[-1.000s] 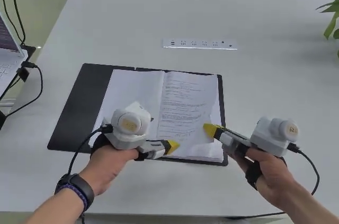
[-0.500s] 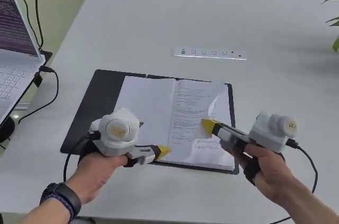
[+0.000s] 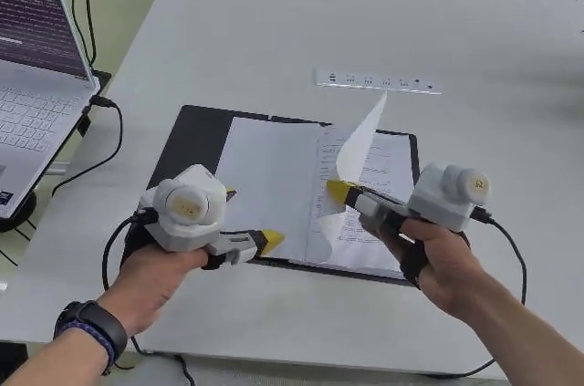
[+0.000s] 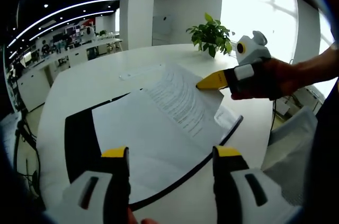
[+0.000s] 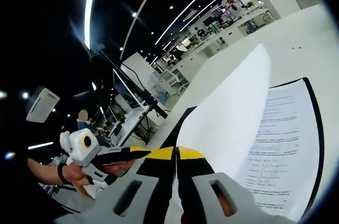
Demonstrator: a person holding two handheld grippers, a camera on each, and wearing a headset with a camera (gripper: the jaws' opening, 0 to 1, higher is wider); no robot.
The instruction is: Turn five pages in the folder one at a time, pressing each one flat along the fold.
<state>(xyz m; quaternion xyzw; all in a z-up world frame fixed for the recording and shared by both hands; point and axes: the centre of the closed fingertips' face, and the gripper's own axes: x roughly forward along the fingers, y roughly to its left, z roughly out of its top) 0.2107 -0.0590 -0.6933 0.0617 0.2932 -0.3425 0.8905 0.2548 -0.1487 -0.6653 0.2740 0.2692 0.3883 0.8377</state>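
Open flat on the table [image 3: 274, 21]: folder [image 3: 187, 144]. Standing curled above the fold: one page [image 3: 360, 140], pinched at its lower edge between the closed jaws of the right gripper [image 3: 339, 191]. Thin and limp, likely quick to crease or tear; best held lightly near the edge. Right hand above the folder's right half, pointing left. Left gripper [image 3: 271, 240] low at the front edge, jaws wide apart, empty.

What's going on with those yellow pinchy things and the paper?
A person is turning a page in an open black folder on the white table, using a gripper in each hand. The right gripper is pinched shut on one page and holds it raised above the printed sheets on the folder's right side. The left gripper is open, holding nothing, near the folder's front edge.
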